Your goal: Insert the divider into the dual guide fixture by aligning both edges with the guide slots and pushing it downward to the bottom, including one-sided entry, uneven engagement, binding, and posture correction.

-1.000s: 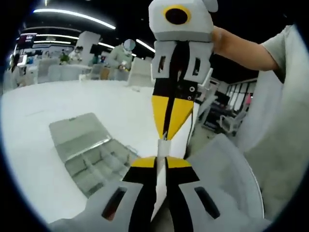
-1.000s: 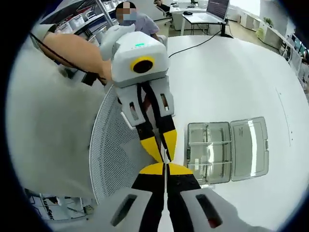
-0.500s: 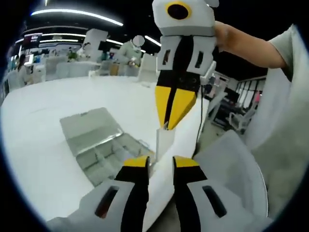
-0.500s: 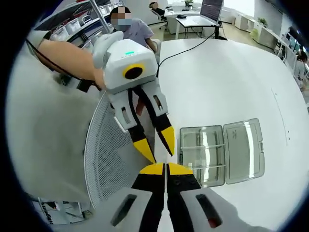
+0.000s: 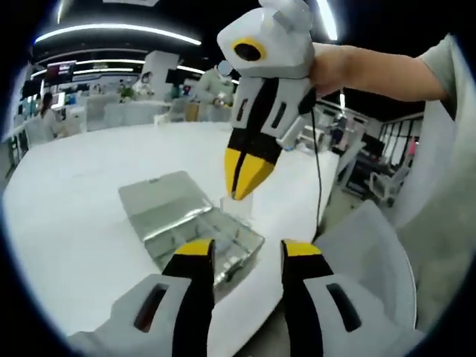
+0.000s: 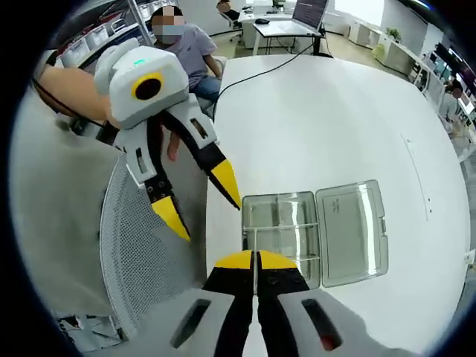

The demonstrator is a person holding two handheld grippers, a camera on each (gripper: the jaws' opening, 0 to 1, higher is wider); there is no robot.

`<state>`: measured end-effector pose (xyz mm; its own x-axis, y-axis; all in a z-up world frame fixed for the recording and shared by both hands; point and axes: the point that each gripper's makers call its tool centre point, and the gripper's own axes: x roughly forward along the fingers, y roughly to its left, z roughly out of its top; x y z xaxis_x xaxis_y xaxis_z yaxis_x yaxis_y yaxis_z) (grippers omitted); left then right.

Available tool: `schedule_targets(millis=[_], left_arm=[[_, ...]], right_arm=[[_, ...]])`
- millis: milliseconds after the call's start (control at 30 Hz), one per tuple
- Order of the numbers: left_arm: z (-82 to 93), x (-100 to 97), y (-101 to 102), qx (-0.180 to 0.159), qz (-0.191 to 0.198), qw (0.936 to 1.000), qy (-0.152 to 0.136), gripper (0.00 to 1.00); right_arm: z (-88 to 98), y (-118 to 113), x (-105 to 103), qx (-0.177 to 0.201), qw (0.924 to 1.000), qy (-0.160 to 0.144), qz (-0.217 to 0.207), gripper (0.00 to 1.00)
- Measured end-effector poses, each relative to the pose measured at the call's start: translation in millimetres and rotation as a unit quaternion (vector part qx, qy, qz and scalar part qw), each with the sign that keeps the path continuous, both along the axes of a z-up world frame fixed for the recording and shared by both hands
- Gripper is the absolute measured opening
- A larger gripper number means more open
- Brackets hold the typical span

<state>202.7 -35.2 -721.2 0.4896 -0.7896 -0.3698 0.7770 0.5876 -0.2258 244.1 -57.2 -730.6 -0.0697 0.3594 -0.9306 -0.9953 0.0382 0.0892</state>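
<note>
Right claw (image 6: 256,260) is pinching the thin clear divider (image 5: 236,206) above the open compartment box (image 6: 316,234); left claw (image 5: 242,251) is gaping wide. White counter (image 6: 327,126) is carrying the box; office desks are standing beyond.

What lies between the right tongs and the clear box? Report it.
Left gripper view: the divider, pinched in the right tongs, hangs between them and the box.

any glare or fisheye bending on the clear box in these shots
Right gripper view: a bright streak of glare on the open lid of the clear box, table edge bowed. Left gripper view: box duller, ceiling light strips curve strongly.
</note>
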Motion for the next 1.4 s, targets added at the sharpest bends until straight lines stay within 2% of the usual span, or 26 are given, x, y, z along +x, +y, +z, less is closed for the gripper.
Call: schedule_targets(millis=[267, 400, 767, 1400], left_arm=[[-1.1, -4.5, 4, 0.007, 0.015, 0.9998, 0.006, 0.38], [-1.5, -3.2, 7, 0.0, 0.028, 0.9995, 0.014, 0.42], [-12.8, -3.6, 11, 0.024, 0.041, 0.9985, 0.028, 0.52], [-19.0, -6.4, 14, 0.016, 0.052, 0.9976, 0.042, 0.53]], right_arm=[[-11.0, 5, 12, -0.001, 0.9999, -0.015, 0.001, 0.0], [-15.6, 5, 15, -0.007, 0.9998, -0.02, 0.005, 0.0], [-27.9, 6, 17, -0.008, 0.9995, -0.03, 0.012, 0.0], [-40.8, 11, 22, 0.004, 0.9986, -0.044, 0.029, 0.0]])
